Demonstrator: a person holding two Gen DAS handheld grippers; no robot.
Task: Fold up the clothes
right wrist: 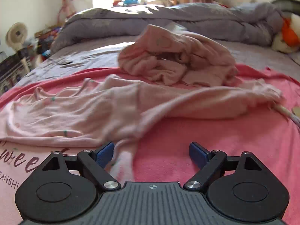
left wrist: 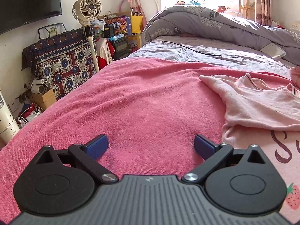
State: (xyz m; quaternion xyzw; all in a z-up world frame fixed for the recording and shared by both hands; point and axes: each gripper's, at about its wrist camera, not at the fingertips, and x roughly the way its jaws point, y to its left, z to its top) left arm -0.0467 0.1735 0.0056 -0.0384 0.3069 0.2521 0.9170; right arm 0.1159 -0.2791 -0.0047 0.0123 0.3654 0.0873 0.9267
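Clothes: one pale pink garment (right wrist: 78, 116) lies spread and creased across the pink towel (left wrist: 142, 97) covering the bed; a second, bunched garment (right wrist: 174, 60) sits at the towel's far edge. Left gripper (left wrist: 151, 146) and right gripper (right wrist: 151, 152) both stand wide apart, holding nothing.

Risks: a strip of cloth lies between the right fingers, so closing may catch a single layer and drag the garment askew. Open towel lies toward the bed's left edge; the grey duvet (left wrist: 215, 20) bounds the far side.
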